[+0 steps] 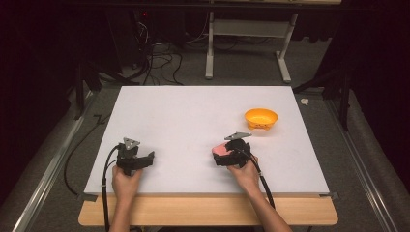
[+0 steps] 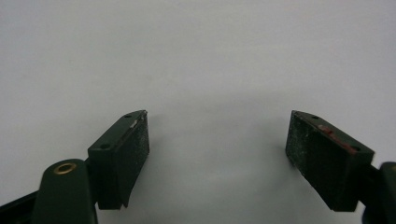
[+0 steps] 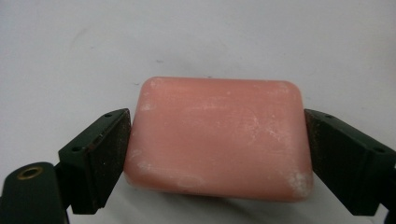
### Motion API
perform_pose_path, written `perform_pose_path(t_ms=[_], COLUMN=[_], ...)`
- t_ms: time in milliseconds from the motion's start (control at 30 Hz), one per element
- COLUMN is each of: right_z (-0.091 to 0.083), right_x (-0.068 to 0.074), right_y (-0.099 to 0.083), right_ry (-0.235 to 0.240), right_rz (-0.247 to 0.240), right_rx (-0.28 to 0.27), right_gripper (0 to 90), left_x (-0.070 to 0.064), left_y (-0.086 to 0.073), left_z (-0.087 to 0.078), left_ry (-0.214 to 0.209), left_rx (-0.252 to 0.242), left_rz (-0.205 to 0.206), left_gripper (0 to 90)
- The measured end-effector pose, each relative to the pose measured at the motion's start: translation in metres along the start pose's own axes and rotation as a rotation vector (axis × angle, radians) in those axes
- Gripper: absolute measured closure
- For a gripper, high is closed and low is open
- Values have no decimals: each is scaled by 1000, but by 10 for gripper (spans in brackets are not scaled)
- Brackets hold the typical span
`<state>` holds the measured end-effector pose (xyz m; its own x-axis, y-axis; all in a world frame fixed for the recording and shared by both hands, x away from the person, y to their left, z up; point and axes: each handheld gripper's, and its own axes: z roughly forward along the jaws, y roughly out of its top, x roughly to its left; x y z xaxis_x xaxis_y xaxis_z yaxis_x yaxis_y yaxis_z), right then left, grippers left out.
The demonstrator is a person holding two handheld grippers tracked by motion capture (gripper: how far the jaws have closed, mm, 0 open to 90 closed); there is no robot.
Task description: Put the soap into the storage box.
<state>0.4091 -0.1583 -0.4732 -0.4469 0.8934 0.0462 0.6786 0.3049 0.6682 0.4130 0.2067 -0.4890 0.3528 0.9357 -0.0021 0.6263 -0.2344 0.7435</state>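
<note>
Clamping the pink soap bar (image 3: 217, 140) by its two short ends, the right gripper (image 1: 231, 153) holds it low over the near right part of the white table (image 1: 193, 116). The bar looks smooth and rounded, so it could squirt out of the jaws if the squeeze loosens or the hand tilts. An orange bowl (image 1: 261, 118) sits well apart beyond it. The left gripper (image 2: 217, 149) rests over bare table, jaws wide apart, holding nothing.
</note>
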Motion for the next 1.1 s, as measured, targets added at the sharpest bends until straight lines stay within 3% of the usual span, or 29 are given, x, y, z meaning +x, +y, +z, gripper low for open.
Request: perform_pose_path(t_ms=[100, 500, 767, 1100], right_z=[6, 6, 4, -10], right_x=[2, 6, 8, 2], right_y=[-1, -2, -1, -1], right_ry=[-14, -41, -28, 1], right_rz=[-14, -43, -55, -40], right_rx=[21, 22, 26, -9], right_gripper=[119, 136, 138, 139], left_x=[0, 0, 0, 0], left_y=[0, 0, 0, 0], left_z=[0, 0, 0, 0], left_ry=[0, 0, 0, -1], left_rx=[0, 0, 0, 0], left_rz=[0, 0, 0, 0], left_gripper=[218, 218, 218, 218])
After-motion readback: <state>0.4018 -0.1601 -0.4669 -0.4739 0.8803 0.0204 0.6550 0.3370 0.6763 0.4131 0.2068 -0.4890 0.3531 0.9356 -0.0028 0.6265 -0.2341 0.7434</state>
